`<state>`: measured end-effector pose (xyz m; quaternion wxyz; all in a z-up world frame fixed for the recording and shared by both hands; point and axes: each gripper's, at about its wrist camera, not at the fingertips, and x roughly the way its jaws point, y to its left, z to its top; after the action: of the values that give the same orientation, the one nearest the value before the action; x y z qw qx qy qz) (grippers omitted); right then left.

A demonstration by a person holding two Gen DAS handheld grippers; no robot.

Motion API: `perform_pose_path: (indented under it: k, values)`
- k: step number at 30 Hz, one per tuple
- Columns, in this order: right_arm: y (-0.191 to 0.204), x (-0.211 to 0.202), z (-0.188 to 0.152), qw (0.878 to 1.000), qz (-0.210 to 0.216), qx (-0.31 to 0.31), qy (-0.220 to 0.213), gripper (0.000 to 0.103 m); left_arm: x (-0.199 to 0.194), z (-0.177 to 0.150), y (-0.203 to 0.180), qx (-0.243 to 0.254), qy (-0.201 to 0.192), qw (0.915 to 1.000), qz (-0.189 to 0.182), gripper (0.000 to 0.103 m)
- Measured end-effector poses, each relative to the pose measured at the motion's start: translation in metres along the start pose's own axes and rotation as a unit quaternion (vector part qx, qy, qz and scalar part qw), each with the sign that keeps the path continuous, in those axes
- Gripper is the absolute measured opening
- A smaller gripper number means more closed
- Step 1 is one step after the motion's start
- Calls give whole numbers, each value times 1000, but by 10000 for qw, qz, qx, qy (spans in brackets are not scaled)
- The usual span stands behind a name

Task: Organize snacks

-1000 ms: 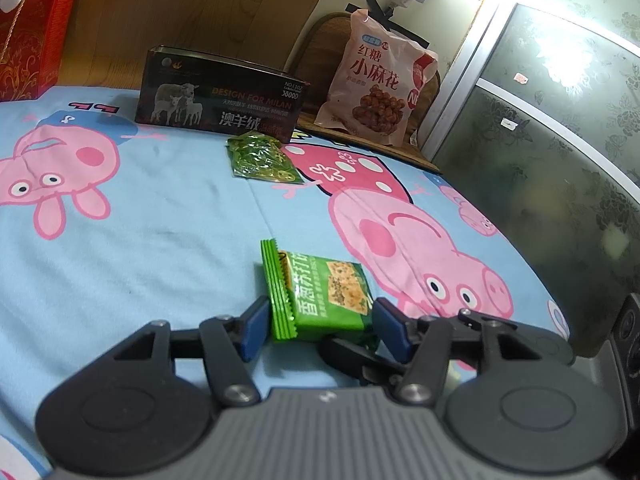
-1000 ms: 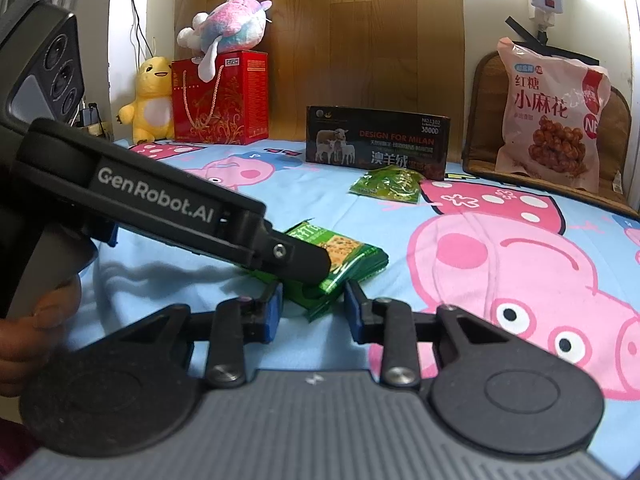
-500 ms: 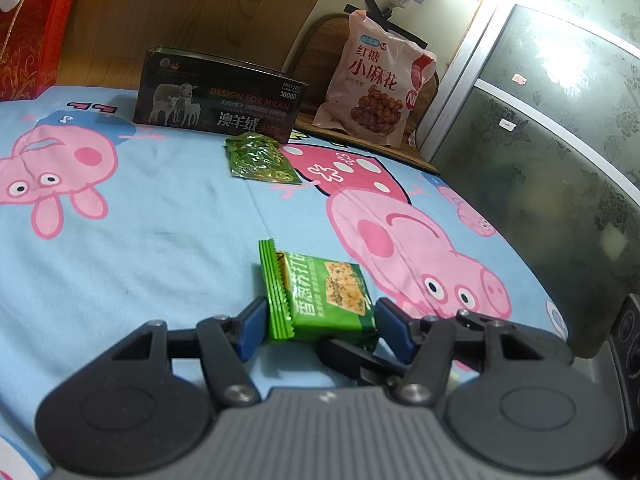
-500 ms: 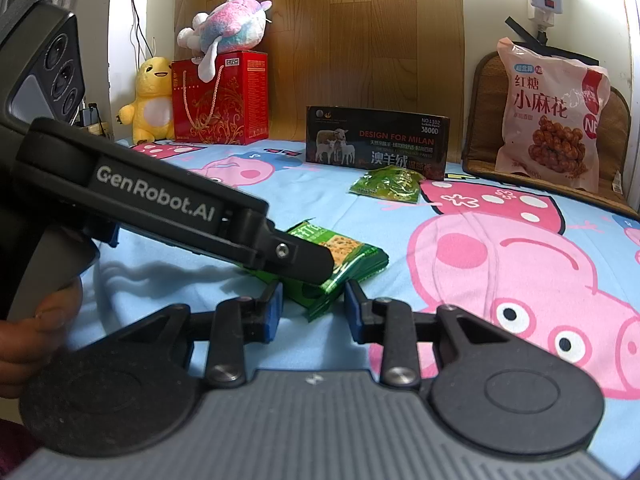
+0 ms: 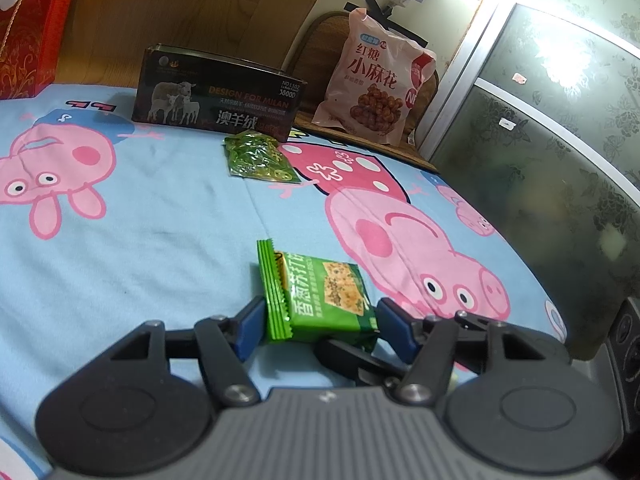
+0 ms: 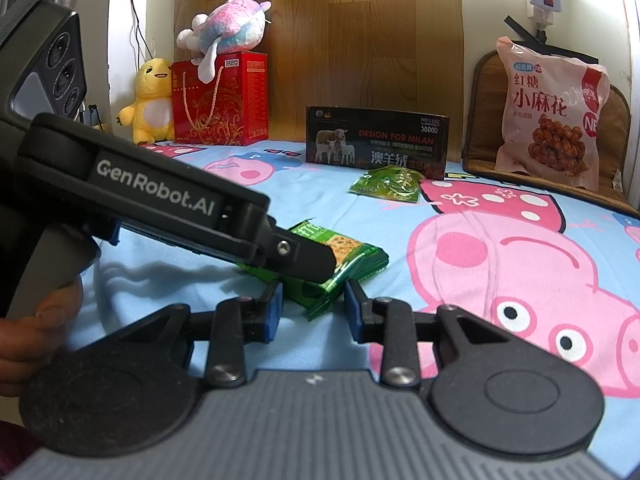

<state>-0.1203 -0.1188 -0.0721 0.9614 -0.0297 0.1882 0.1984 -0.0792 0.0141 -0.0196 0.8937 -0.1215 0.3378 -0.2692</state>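
A green cracker packet (image 5: 320, 296) lies on the blue cartoon-pig sheet (image 5: 140, 220). My left gripper (image 5: 318, 330) is open with its blue pads on either side of the packet's near end. The packet also shows in the right wrist view (image 6: 348, 252), partly under the left gripper's finger (image 6: 304, 256). My right gripper (image 6: 312, 310) is open, its pads flanking the packet's near corner. A second small green packet (image 5: 258, 158) lies farther back, also seen in the right wrist view (image 6: 390, 186).
A dark tin box (image 5: 218, 94) stands at the back, with a large pink snack bag (image 5: 378, 80) leaning on a cushion to its right. A red gift box (image 6: 222, 98) and plush toys (image 6: 150, 100) stand at the back left. A glass door (image 5: 560, 120) runs along the right.
The left gripper has edged slightly forward around the cracker packet. The right gripper has barely moved.
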Motion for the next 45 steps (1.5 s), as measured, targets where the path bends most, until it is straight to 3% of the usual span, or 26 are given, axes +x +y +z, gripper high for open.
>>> perform_pose_path:
  k: [11,18,28,39,43,45]
  values:
    - [4,-3,0,10000,-53,-65,-6,32,-2,0,1,-71,12,9999,115,46]
    - [6,-5,-3,9999,-100,-102,-70,31,-5,-2,1,-121,-31,9999,102,44]
    - [5,-5,-2,9999,-113,-61,-50,31,-4,-2,0,-101,-33,9999,111,44]
    - [2,-4,-2,10000,-49,44,-51,31,-2,-2,-2,-53,-45,10000,8,59]
    - [2,-4,-2,10000,-53,28,-55,31,-2,-3,-1,-76,-61,10000,2,57]
    - [3,-4,-2,10000,-71,19,-61,31,-2,-3,0,-54,-71,9999,66,48]
